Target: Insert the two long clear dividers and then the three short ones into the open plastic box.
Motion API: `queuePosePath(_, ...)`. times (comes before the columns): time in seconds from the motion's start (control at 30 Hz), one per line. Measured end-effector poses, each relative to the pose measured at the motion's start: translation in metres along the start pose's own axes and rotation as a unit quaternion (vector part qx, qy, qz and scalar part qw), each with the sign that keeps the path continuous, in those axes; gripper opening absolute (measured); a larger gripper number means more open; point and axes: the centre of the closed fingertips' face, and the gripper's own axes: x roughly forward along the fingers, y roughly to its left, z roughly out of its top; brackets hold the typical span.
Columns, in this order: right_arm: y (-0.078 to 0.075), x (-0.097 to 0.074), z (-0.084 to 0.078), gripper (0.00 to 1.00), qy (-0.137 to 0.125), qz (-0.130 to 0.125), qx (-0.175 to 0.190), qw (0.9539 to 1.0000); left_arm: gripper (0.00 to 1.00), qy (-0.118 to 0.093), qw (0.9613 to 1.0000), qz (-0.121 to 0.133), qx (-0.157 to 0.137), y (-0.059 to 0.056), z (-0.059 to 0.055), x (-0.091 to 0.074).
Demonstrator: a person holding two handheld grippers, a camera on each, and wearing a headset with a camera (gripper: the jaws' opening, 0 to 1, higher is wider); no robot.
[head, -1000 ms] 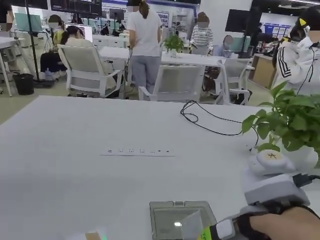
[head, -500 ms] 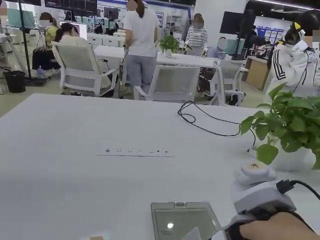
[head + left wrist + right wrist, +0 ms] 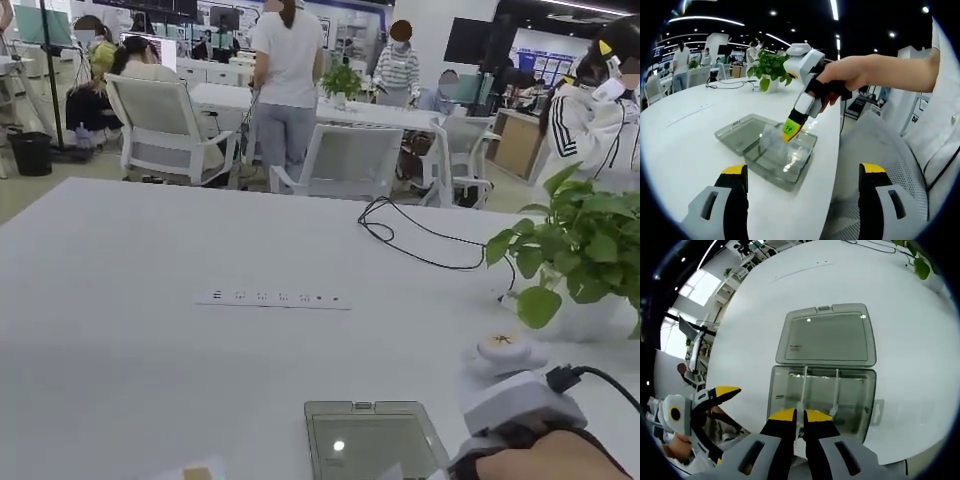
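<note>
Over the open plastic box, the right gripper is clamped on a clear divider by one edge; the left gripper stands spread and empty beside it; the sheet looks light, stiff and slippery, so a firm pinch along its edge should suit it.

White table; white chairs behind; ceiling strip lights overhead.
</note>
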Motion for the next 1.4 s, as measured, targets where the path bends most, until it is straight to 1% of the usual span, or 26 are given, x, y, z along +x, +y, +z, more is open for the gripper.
queuePosePath(0.3, -0.0019, 0.0017, 0.001, 0.07, 0.002, -0.006, -0.007, 1.0, 0.93, 0.001, 1.0, 0.001, -0.007, 0.001, -0.0014, -0.0002)
queuePosePath(0.53, -0.0035, 0.0018, 0.0019, 0.07, 0.001, -0.006, -0.01, 0.9999, 0.93, 0.001, 1.0, 0.0, -0.007, 0.0007, -0.0008, 0.0007)
queuePosePath(0.73, -0.0013, 0.0013, 0.0019, 0.07, -0.001, -0.012, -0.025, 0.9996, 0.93, 0.001, 1.0, -0.002, -0.006, 0.0, -0.0005, 0.002)
queuePosePath(1.03, -0.0015, 0.0012, 0.0023, 0.07, -0.004, -0.014, -0.03, 0.9994, 0.93, 0.001, 1.0, -0.001, -0.009, 0.0003, -0.0018, 0.0014)
queuePosePath(1.13, -0.0003, 0.0022, 0.0032, 0.07, -0.005, -0.014, -0.037, 0.9992, 0.93, 0.002, 1.0, -0.001, -0.009, 0.001, -0.0026, 0.0013)
queuePosePath(1.4, -0.0001, 0.0017, 0.0056, 0.07, -0.003, -0.028, -0.057, 0.9979, 0.93, 0.002, 0.9999, -0.001, -0.011, 0.0021, -0.0036, 0.0011)
